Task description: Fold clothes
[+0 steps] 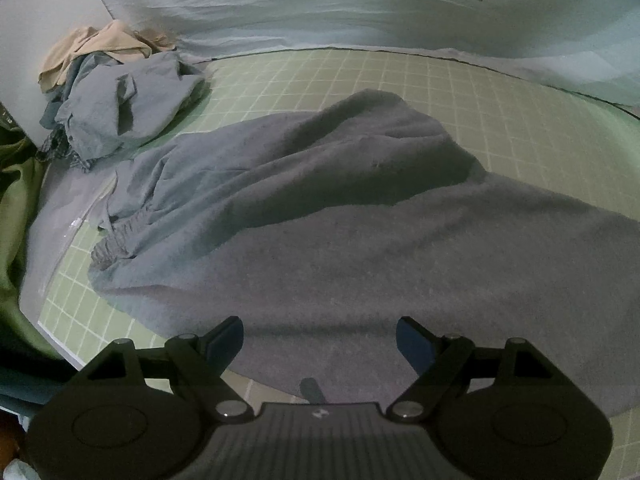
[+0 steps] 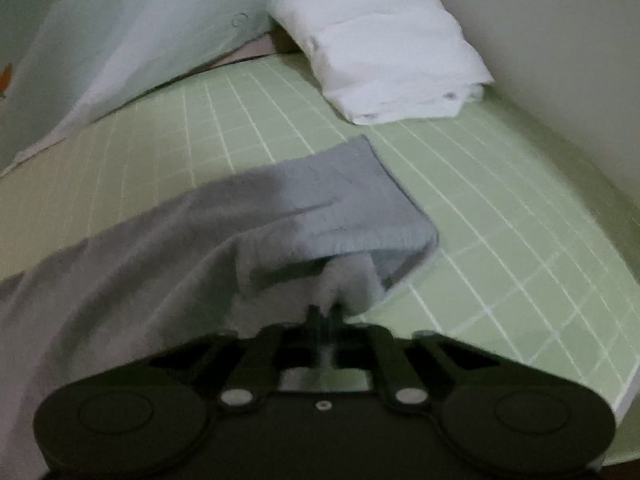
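Observation:
A grey garment (image 1: 360,240) with an elastic waistband at its left end lies spread over the green grid mat (image 1: 480,100). My left gripper (image 1: 320,332) hovers just above the garment's near edge, jaws wide open, nothing between its blue pads. In the right wrist view the same grey garment (image 2: 200,240) stretches away to a folded-over end that rests on the mat (image 2: 500,220). My right gripper (image 2: 325,309) is shut on a bunched bit of the grey fabric near that end. The picture there is a little blurred.
A heap of blue-grey clothes (image 1: 120,108) topped by a beige piece (image 1: 100,46) sits at the mat's far left. A folded white cloth (image 2: 388,48) lies at the far right corner by a wall. A pale sheet with carrot prints (image 1: 360,12) hangs behind. Green fabric (image 1: 16,208) borders the left.

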Demonstrator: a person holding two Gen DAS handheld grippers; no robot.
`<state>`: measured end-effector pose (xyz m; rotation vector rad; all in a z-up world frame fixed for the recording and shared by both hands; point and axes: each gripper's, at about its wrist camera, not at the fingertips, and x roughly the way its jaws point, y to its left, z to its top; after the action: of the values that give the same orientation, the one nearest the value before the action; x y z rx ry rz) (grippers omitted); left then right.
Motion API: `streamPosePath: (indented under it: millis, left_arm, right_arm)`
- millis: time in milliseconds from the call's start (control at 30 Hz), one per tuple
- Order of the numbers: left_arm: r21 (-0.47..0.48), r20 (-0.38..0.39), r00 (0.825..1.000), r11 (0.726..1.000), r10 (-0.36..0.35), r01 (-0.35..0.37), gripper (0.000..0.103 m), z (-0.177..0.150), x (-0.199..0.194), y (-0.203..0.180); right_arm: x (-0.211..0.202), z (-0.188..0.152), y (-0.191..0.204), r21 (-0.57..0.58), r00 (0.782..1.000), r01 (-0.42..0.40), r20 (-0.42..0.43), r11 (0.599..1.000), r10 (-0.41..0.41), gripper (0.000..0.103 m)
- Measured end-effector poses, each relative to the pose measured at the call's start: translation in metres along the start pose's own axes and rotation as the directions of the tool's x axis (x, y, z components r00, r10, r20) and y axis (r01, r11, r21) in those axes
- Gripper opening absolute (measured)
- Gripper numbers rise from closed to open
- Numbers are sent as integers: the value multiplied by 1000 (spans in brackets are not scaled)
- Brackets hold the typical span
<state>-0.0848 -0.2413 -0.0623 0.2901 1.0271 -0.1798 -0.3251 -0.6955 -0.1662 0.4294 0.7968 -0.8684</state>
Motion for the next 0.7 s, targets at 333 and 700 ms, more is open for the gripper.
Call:
streamPosePath:
  millis: [333,700]
  left_arm:
    - [-14,-23,1000,1000,-14,14,84,-4,7,-3]
    - [21,-10,1000,1000,-2,2,85,-4,1,-7]
  right_arm:
    - [-88,1,-10,-71,976,54,214,996,-37,40]
    - [-48,-42,-66,318,999,-31,20,948,26,51]
